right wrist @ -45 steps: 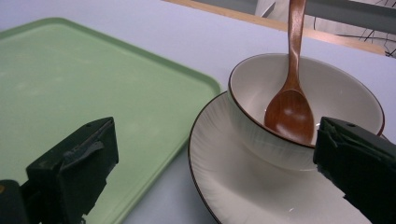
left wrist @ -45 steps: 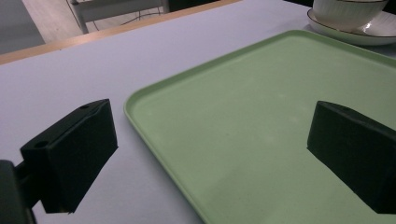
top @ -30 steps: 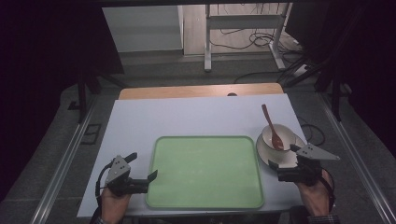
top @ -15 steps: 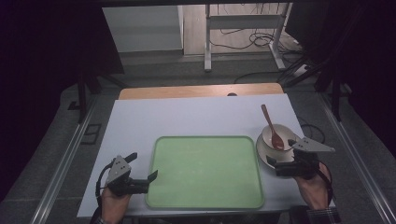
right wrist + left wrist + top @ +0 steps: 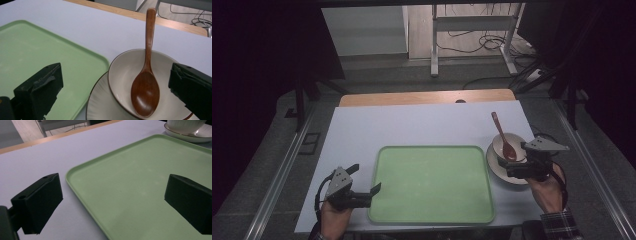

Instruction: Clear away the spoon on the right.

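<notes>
A brown spoon is seen resting in a cream bowl on a saucer, beside the green tray. Both the left hand-held gripper and the right hand-held gripper are held with jaws apart.

wide bare tabletop across the far half, open for passage. green tray in the near middle, flat and bare, low rim only. at the right, bowl on saucer just beside the tray's edge, wooden spoon leaning out past the bowl's far rim. narrow strip of free table left of the tray, partly taken by the left gripper, jaws apart.
</notes>
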The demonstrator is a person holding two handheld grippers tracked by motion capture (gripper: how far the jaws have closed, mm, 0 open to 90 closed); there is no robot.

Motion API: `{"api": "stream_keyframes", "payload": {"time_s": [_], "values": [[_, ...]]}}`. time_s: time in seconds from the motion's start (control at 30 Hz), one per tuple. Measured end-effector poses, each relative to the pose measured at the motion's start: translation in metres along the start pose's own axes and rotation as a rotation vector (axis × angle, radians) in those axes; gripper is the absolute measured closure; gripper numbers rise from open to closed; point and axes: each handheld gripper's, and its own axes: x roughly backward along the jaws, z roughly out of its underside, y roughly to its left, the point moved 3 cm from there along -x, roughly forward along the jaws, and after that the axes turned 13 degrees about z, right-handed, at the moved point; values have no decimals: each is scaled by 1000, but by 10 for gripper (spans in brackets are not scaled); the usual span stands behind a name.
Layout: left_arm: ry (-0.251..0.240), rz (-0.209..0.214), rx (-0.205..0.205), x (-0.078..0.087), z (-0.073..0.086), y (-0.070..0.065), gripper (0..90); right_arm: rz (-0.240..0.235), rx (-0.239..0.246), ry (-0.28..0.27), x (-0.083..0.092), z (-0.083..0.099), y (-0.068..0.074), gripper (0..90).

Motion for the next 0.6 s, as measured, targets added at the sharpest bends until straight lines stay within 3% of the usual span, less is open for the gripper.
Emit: {"api": "stream_keyframes", "payload": {"time_s": [0.23, 0.43, 0.6], "values": [[3, -1, -1, 0, 0, 0, 14, -2, -12, 31, -13, -8, -5, 0], [1, 1, 3, 0, 0, 0, 14, 36, -8, 80, -27, -11, -8, 1], [3, 0, -1, 0, 0, 0, 14, 38, -5, 105, -37, -16, -10, 3]]}}
